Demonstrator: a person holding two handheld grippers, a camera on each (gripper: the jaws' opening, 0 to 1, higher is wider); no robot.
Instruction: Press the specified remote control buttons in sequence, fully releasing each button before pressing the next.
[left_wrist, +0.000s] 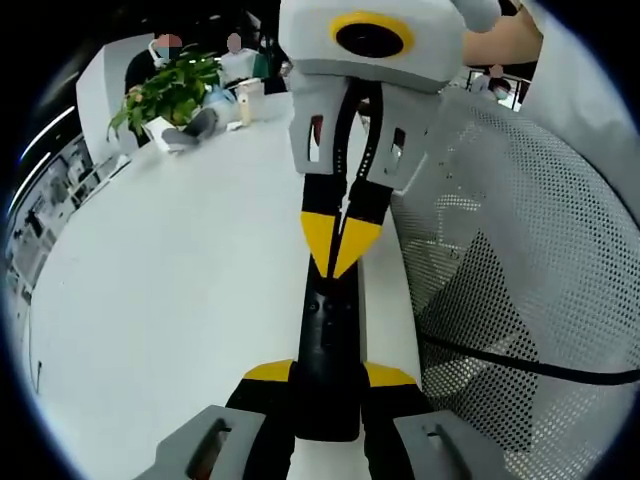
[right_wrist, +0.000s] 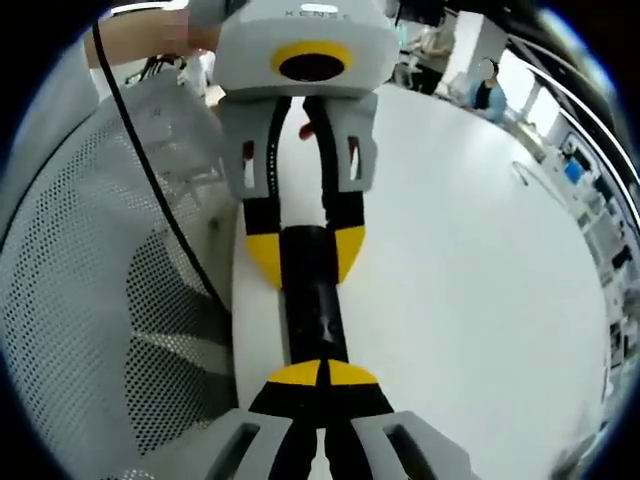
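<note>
Left hand-held gripper (left_wrist: 328, 385) clamps the remote (left_wrist: 328, 350) at the table (left_wrist: 170, 300) edge. Right hand-held gripper (left_wrist: 340, 255), tips pinched together, presses a button; lift fully clear before the next.

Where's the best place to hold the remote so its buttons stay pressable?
By one end, across its narrow width. The remote is a long slim bar; the left tool clamps its near end so, leaving the button face open to the right tool.

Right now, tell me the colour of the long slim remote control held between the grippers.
Black. The long slim remote control shows best in the left gripper view, clamped by the left gripper.
</note>
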